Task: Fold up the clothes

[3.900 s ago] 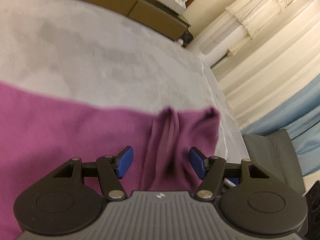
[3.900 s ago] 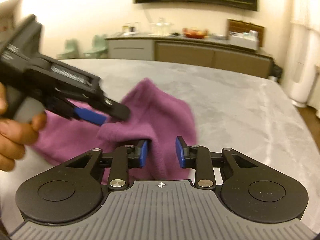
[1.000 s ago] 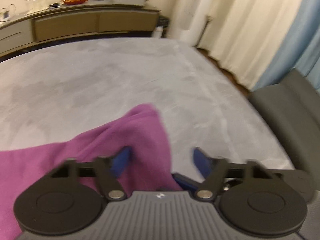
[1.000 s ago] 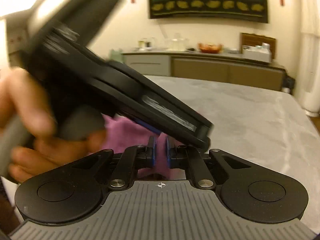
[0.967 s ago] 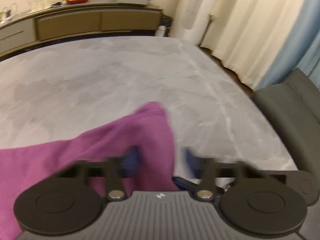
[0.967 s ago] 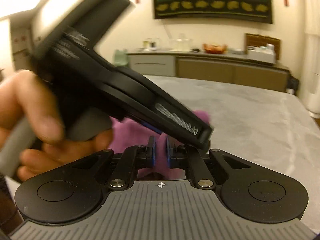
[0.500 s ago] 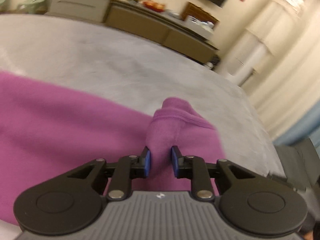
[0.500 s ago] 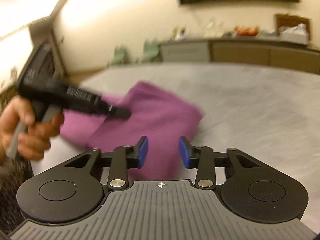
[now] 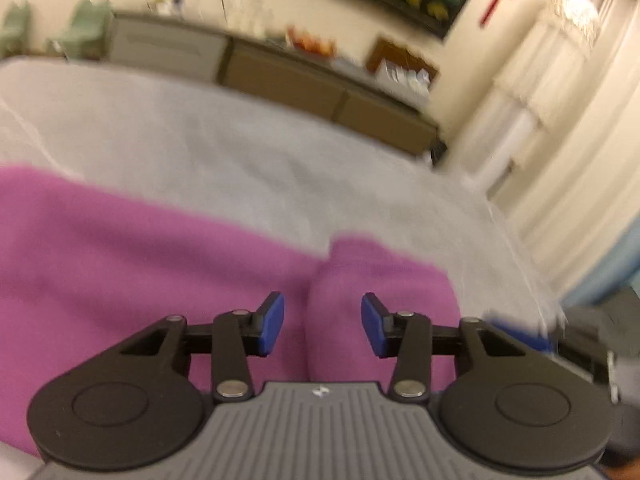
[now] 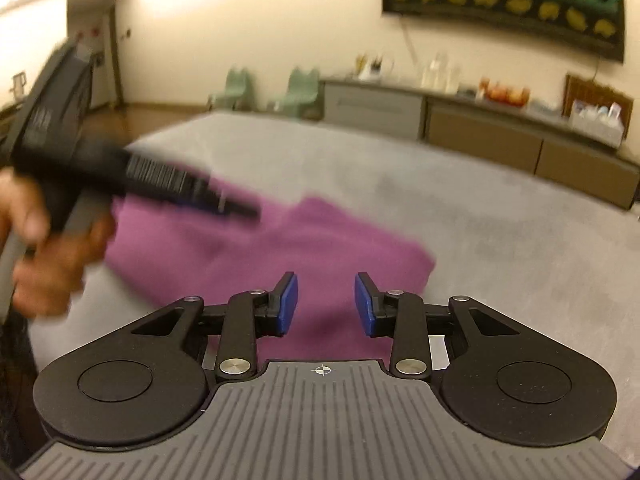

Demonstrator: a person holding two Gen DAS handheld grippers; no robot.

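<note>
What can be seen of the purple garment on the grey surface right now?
The purple garment is plain, soft and fleece-like, with no print visible. It lies in a loosely folded heap on the grey surface, one folded end bulging up between the left gripper pads, which are opening and not pressing it. The right gripper is open above its near edge. The blur hides seams and sleeves.

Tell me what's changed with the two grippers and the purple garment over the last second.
The left gripper was pinched on a fold of the purple garment half a second ago; its jaws are now opening and the pads stand clear of the cloth. The right gripper, shut a second ago, has opened and holds nothing. The garment still lies on the grey bed cover.
</note>
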